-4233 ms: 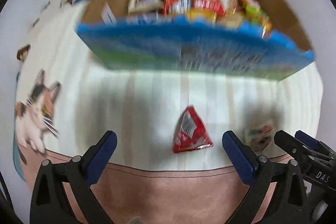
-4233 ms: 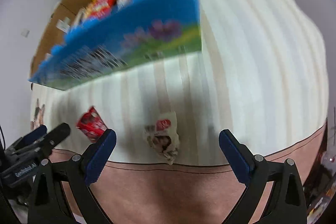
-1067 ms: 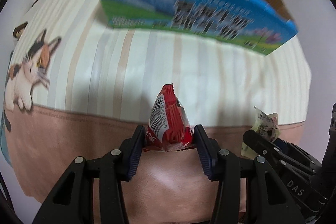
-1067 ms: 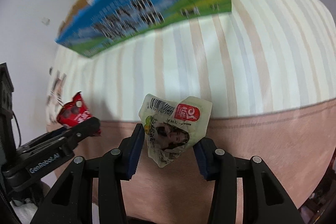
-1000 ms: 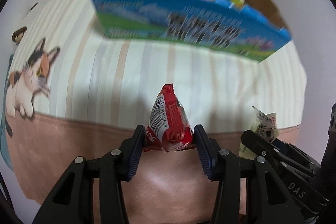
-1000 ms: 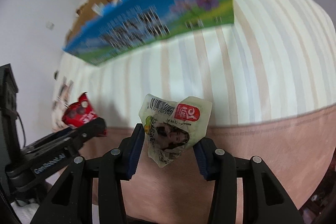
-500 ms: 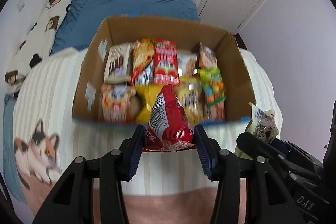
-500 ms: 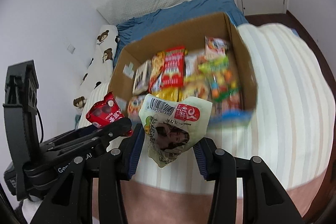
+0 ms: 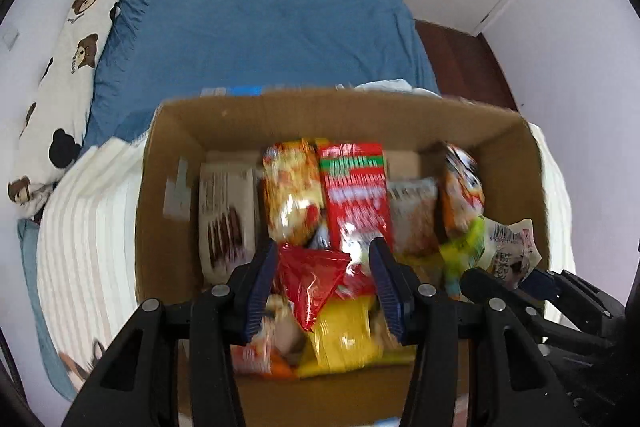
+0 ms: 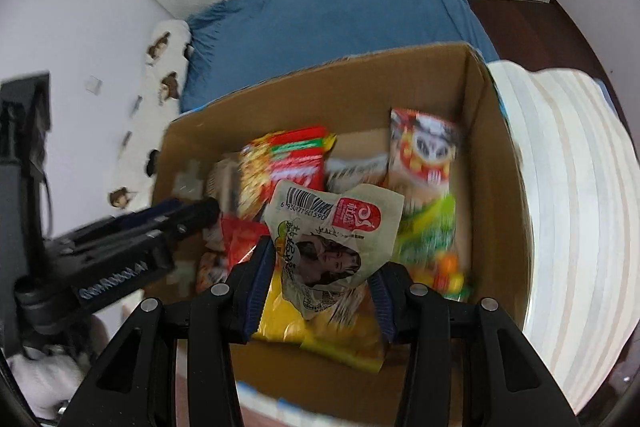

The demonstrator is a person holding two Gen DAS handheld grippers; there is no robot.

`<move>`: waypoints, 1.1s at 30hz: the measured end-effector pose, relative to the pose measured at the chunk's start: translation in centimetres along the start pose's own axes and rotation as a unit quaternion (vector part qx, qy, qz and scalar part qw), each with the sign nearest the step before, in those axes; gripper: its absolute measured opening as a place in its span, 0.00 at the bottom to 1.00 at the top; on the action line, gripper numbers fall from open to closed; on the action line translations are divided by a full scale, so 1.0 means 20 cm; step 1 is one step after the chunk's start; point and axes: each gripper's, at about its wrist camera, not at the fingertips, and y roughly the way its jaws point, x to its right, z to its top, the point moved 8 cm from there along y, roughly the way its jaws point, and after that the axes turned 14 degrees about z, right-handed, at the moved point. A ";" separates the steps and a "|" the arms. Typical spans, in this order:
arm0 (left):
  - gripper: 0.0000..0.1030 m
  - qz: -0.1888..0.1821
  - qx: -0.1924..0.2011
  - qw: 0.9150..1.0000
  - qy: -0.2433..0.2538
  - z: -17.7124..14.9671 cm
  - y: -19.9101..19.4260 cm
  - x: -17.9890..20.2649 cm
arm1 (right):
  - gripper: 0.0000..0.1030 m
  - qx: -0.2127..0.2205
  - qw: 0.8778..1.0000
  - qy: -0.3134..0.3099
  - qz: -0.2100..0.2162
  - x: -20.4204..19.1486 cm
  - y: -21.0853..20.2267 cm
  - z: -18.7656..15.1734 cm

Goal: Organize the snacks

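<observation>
Both tongs are clamped on packets above the cardboard box (image 9: 532, 163), which sits on the striped blanket (image 9: 84, 227): the left gripper (image 9: 324, 283) pinches a red snack packet (image 9: 310, 279), the right gripper (image 10: 322, 279) a pale packet with a barcode (image 10: 336, 227). Each points steeply down (probably so the packets drop among the snacks already inside).

my left claw (image 9: 324, 283) pinches a red crinkled packet (image 9: 312, 279); my right claw (image 10: 322, 277) pinches a pale crumpled packet (image 10: 332, 243); below both, the open cardboard box (image 9: 168, 155) packed with snacks.
</observation>
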 end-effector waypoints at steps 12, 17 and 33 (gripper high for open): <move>0.44 0.018 -0.081 0.996 0.011 0.14 0.31 0.04 | 0.74 -0.057 0.996 0.031 -0.056 0.21 0.30 0.21; 0.57 0.005 -0.077 0.997 -0.007 0.10 0.32 0.01 | 0.89 -0.057 0.996 0.028 -0.062 0.24 0.27 0.21; 0.93 0.030 -0.021 0.999 -0.018 -0.02 0.08 -0.08 | 0.96 -0.025 0.994 0.009 -0.101 0.20 0.04 0.05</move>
